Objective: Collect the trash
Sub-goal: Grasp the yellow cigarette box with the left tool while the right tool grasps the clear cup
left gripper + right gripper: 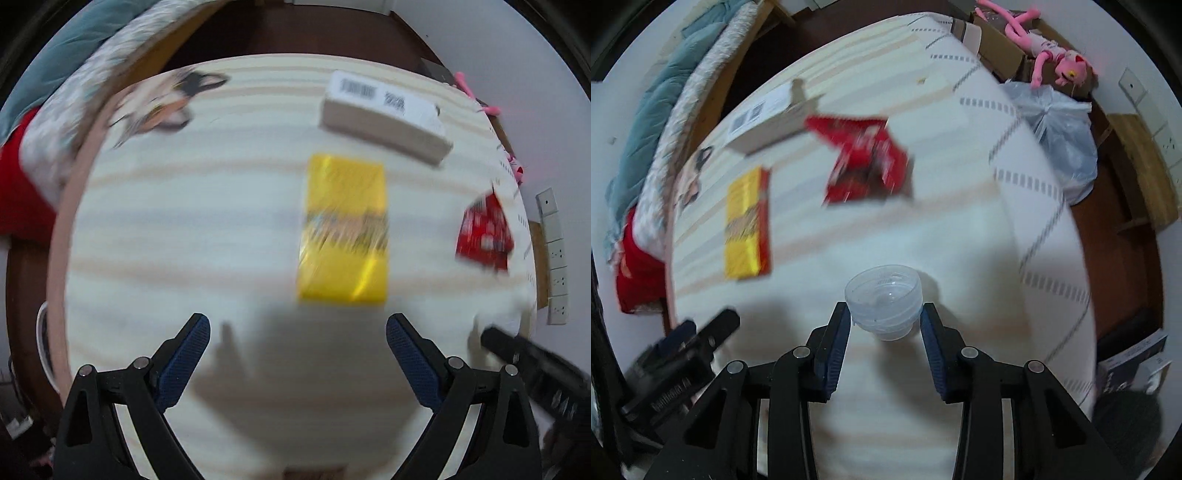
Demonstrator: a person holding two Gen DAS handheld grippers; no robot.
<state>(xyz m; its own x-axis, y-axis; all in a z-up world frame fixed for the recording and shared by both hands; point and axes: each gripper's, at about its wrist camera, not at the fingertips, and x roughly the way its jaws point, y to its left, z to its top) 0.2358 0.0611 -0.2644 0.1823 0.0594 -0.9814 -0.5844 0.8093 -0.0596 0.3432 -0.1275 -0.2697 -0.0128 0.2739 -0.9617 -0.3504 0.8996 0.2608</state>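
Clear plastic cup (883,301) sits pinched in the right gripper (885,314) above the bed (979,236) — seemingly only by its rim, so it could slip. Left gripper (298,328), spread wide, faces the yellow box (344,229) — blurred.

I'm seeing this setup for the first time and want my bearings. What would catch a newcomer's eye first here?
The clear plastic cup clamped in the right gripper sits front and centre. Beyond it on the striped sheet lie a yellow packet, a crumpled red wrapper and a white box, with the open left gripper facing the yellow packet.
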